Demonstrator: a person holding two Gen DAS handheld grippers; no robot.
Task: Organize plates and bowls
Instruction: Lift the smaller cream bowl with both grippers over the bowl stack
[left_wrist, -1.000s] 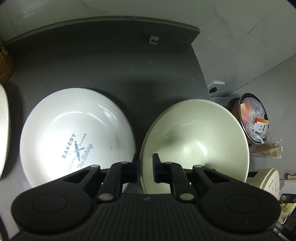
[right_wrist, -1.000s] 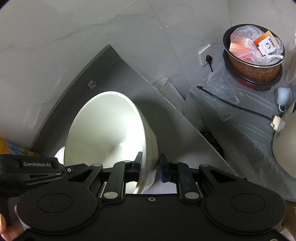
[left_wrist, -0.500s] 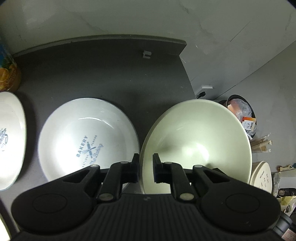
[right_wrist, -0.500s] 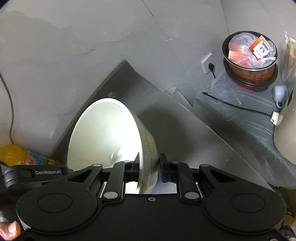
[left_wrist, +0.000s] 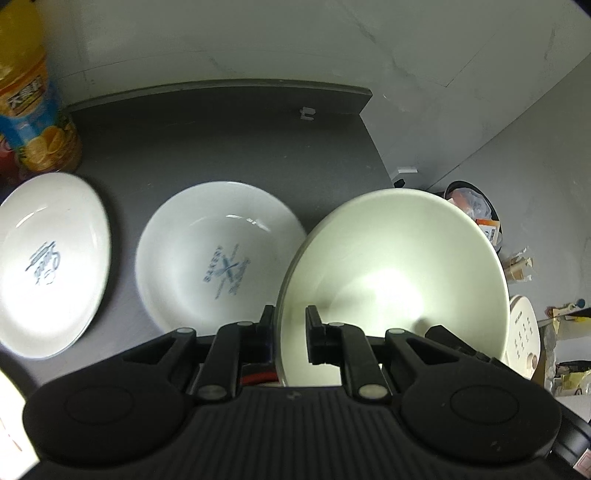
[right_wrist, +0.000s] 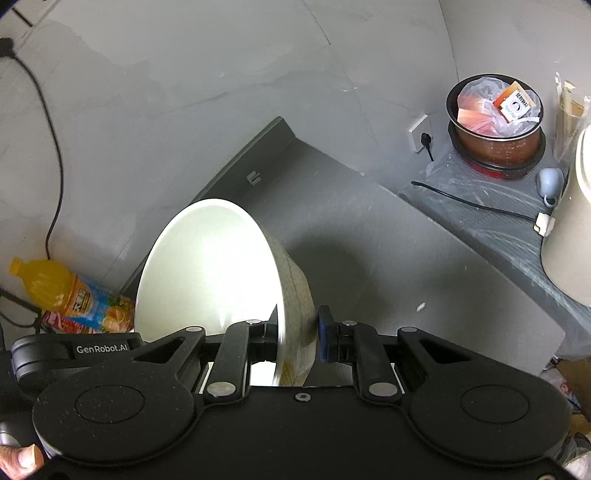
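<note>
bowl (left_wrist: 391, 266) now higher off the table (left_wrist: 229, 140); both grippers stay clamped.

Lighting is dim overall. Strong glare washes out the inside of the pale green bowl (left_wrist: 391, 273) and the left plate (left_wrist: 48, 266). Motion blur smears the plate edges and the orange juice bottle (left_wrist: 33, 92). Fisheye distortion bends the frame margins; the corners fall dark.

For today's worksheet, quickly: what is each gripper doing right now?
Left gripper: shut on the bowl rim.
Right gripper: shut on the same bowl's rim.
</note>
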